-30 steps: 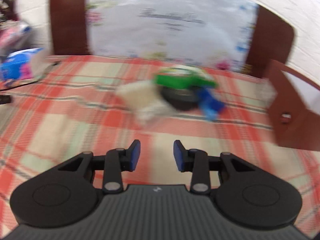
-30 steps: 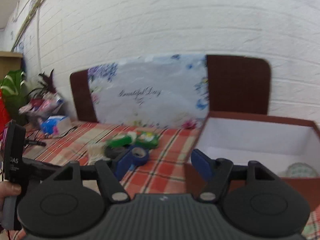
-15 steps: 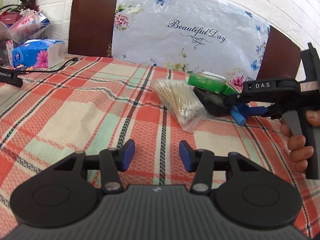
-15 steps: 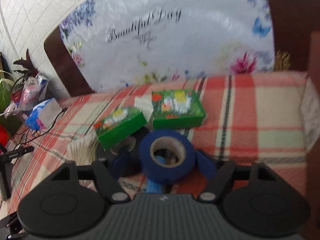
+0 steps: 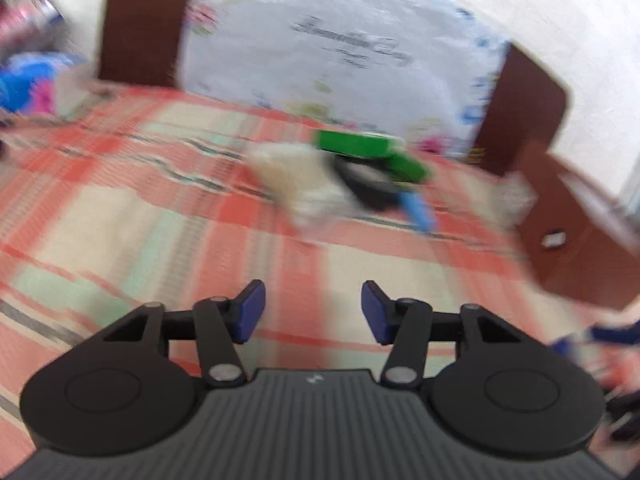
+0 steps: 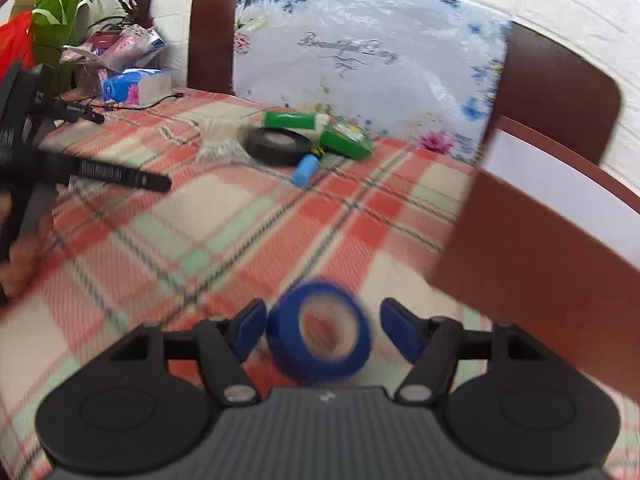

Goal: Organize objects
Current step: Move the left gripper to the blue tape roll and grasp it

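In the right wrist view a blue tape roll (image 6: pixel 319 330) sits between my right gripper's (image 6: pixel 322 326) fingers. The left pad touches it, the right pad stands slightly off, so the grip is unclear. It is near the brown box (image 6: pixel 532 280). Farther off lie a black tape roll (image 6: pixel 278 145), two green boxes (image 6: pixel 290 120) (image 6: pixel 346 139), a small blue cylinder (image 6: pixel 306 170) and a bag of cotton swabs (image 6: pixel 216 136). My left gripper (image 5: pixel 313 312) is open and empty above the checked cloth; the same pile (image 5: pixel 360 160) lies ahead of it, blurred.
The brown box (image 5: pixel 576 236) stands at the right on the cloth. A floral sheet (image 6: pixel 360 60) leans on a brown chair back. A tissue pack (image 6: pixel 136 86), bags and a plant (image 6: pixel 60 12) sit at the far left. The left gripper shows at the left edge (image 6: pixel 60 168).
My right gripper has pulled back from the pile toward the box, with the blue tape roll between its fingers. My left gripper has swung; its view is blurred.
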